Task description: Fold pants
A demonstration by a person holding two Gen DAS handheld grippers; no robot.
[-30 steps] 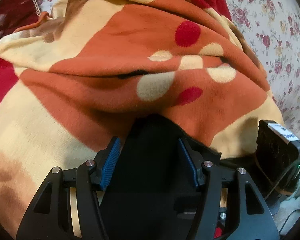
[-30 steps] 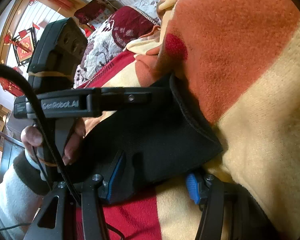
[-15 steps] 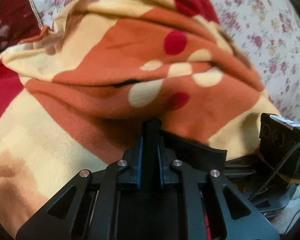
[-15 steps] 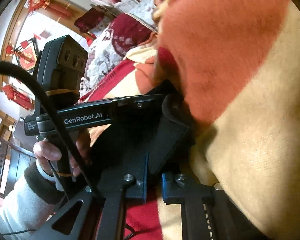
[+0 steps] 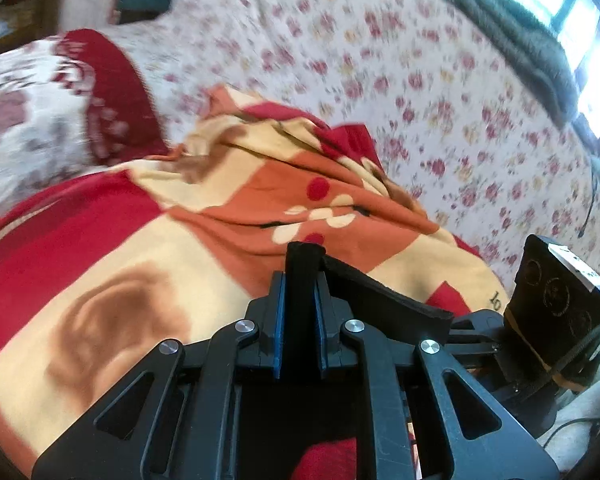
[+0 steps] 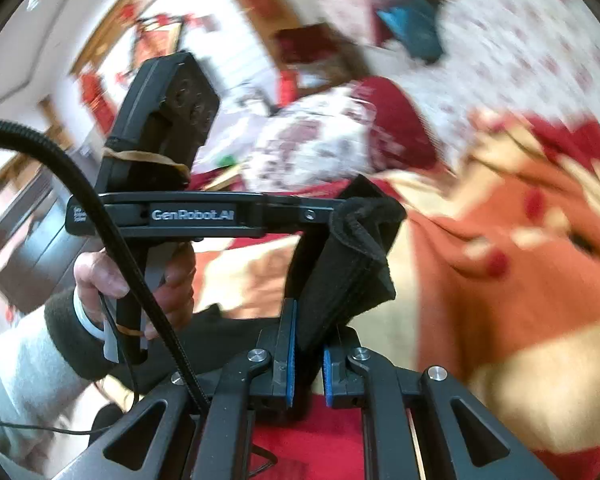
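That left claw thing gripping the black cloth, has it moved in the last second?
Yes. The left gripper has lifted up and back with the black pants: the orange blanket now looks smaller and farther off, and the floral bedsheet shows beyond it.

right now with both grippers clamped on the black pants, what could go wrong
1. The left gripper pinches only a narrow bunched fold of the black fabric pants; it may slip out under tension.
2. The right gripper grips a thick wad, so folds could come out uneven.
3. The patterned orange fleece blanket underneath is rumpled, so the pants may not lie flat.
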